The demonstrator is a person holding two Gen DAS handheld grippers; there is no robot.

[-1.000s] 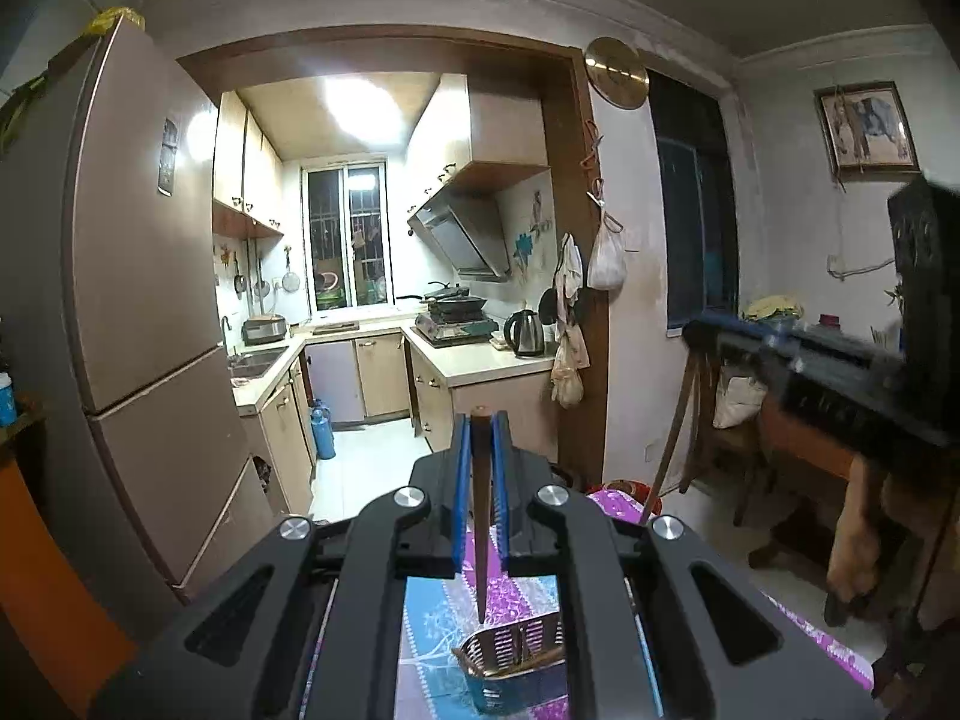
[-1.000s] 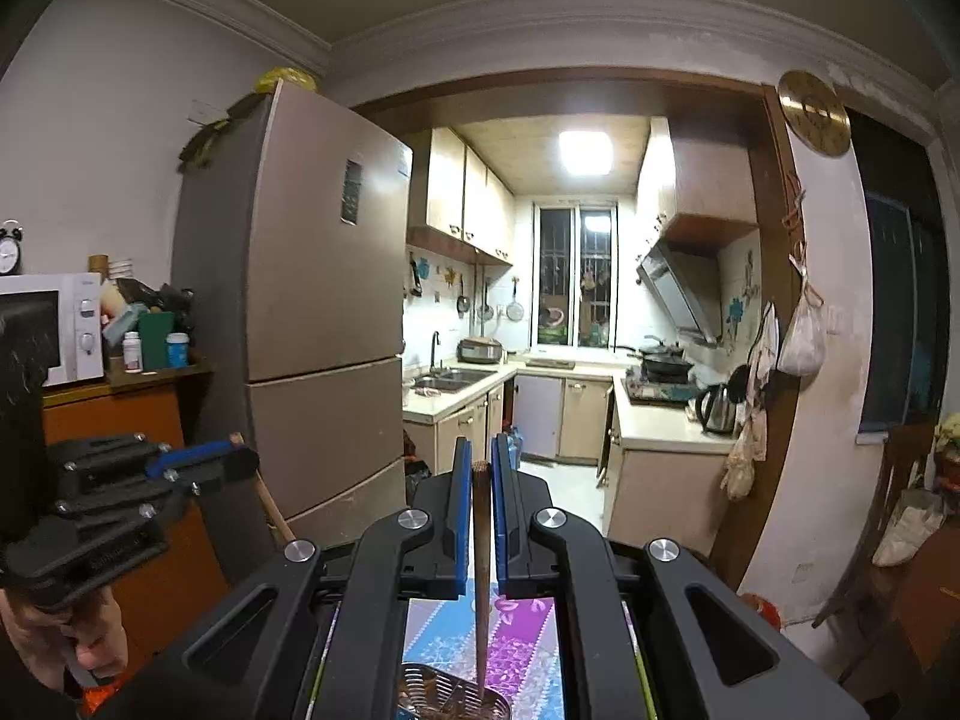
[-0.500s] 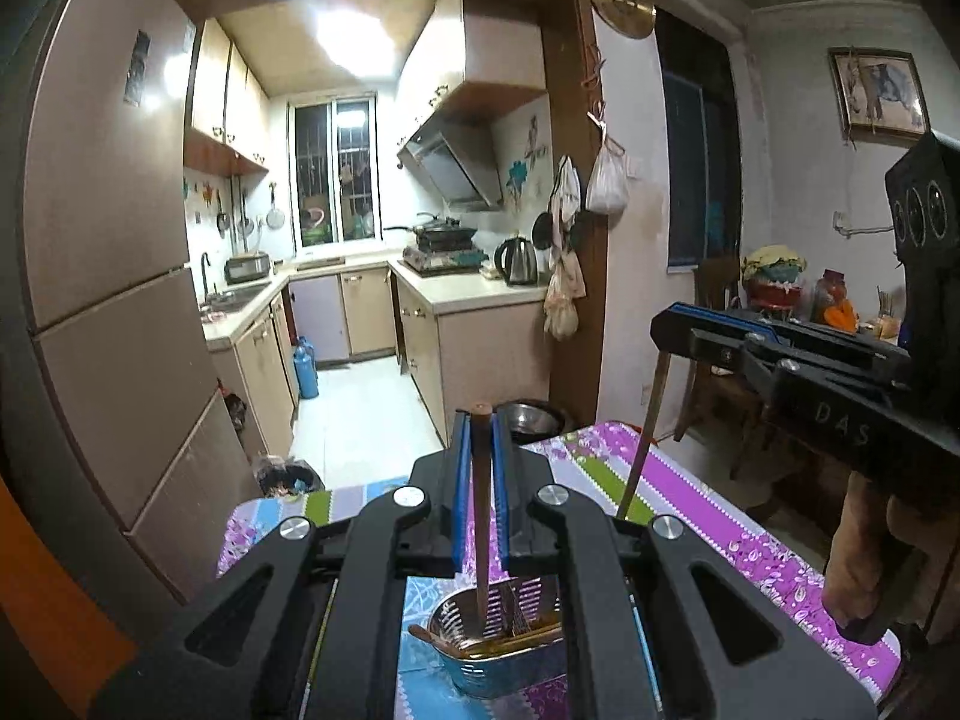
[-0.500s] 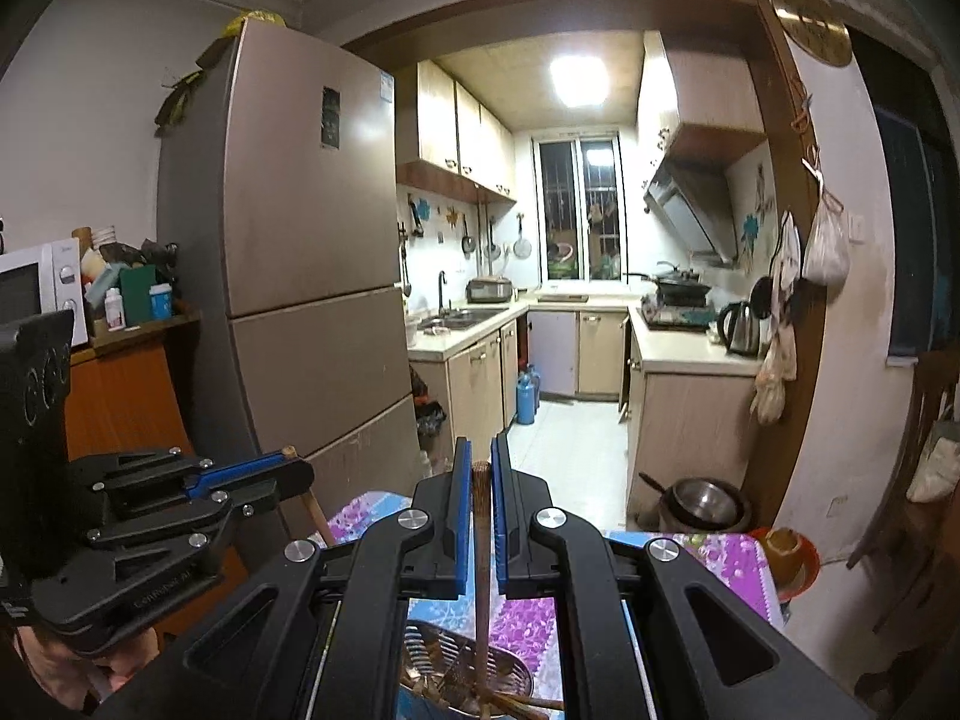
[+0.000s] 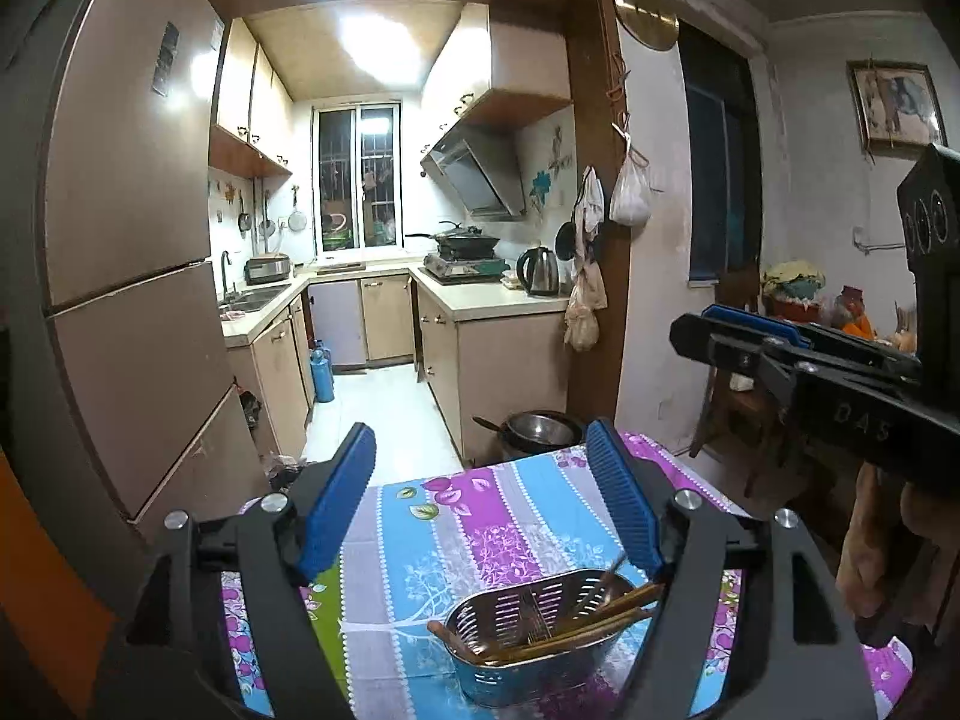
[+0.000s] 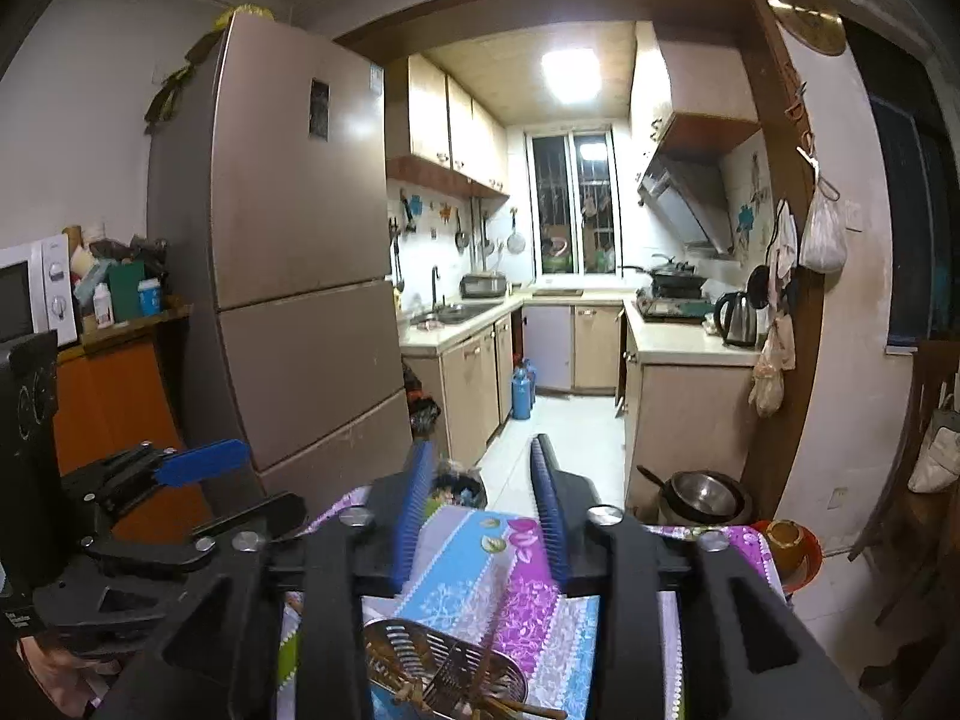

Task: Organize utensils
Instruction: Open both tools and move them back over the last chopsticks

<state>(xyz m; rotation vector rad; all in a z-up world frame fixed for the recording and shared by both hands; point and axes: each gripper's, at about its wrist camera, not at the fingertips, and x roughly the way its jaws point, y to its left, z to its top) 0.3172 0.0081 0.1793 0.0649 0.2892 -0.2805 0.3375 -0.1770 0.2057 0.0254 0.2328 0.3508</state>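
Observation:
A perforated metal utensil basket (image 5: 534,636) stands on the flowered tablecloth (image 5: 456,522), with several wooden chopsticks (image 5: 576,630) lying in it. My left gripper (image 5: 480,480) is open and empty above the basket, blue pads spread wide. The basket also shows in the right wrist view (image 6: 444,669), with one chopstick (image 6: 489,639) leaning upright in it. My right gripper (image 6: 483,483) is open and empty just above that basket. The right gripper appears from the side in the left wrist view (image 5: 798,354), and the left gripper in the right wrist view (image 6: 198,483).
A tall fridge (image 6: 288,276) stands to the left, with a microwave (image 6: 30,294) on an orange cabinet beside it. The kitchen doorway lies ahead. Metal pots (image 6: 702,495) sit on the floor past the table's far edge. A wooden chair (image 5: 732,414) is at right.
Both grippers opened and let go of their chopsticks, which now rest in the basket. Both views tilted down toward the table.

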